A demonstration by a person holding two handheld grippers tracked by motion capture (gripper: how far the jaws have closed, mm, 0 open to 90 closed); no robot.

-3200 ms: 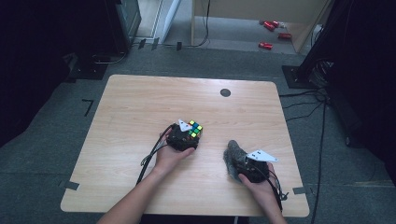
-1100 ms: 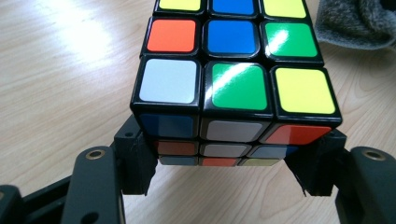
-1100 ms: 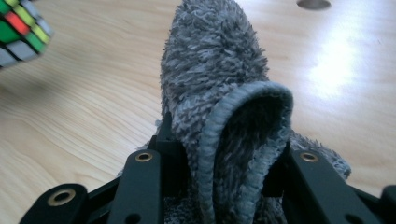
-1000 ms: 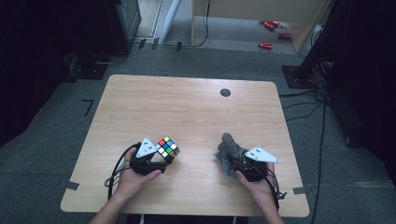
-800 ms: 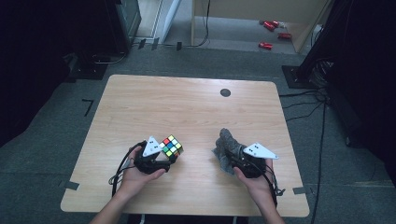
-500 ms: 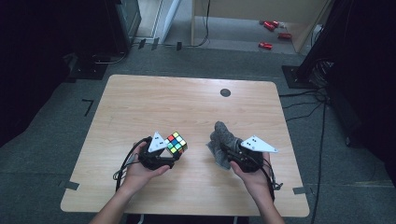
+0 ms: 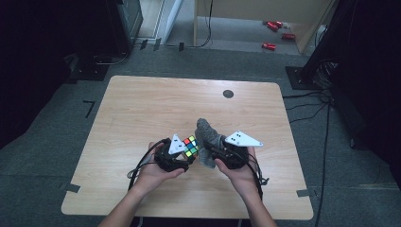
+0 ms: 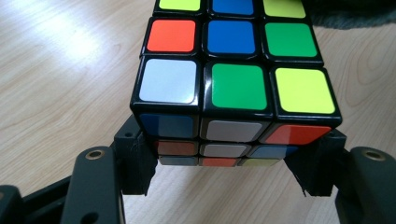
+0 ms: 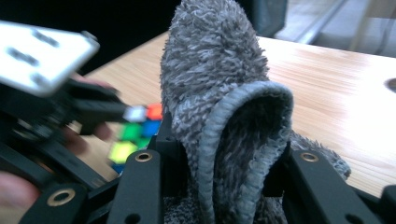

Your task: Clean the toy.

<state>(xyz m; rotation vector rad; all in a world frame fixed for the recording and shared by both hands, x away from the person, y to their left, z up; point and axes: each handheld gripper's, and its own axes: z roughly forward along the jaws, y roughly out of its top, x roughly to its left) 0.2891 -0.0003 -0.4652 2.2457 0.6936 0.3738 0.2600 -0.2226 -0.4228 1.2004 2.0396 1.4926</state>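
Firmly between left jaws: cube (image 8: pixel 233 79); between right jaws: cloth (image 9: pixel 224 107).

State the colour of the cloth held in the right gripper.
Grey: the fluffy cloth shows best in the right gripper view.

Pale wooden table (image 7: pixel 142 109) on grey carpet (image 7: pixel 56 142) (dim room), red cans (image 7: pixel 274 33) beyond.
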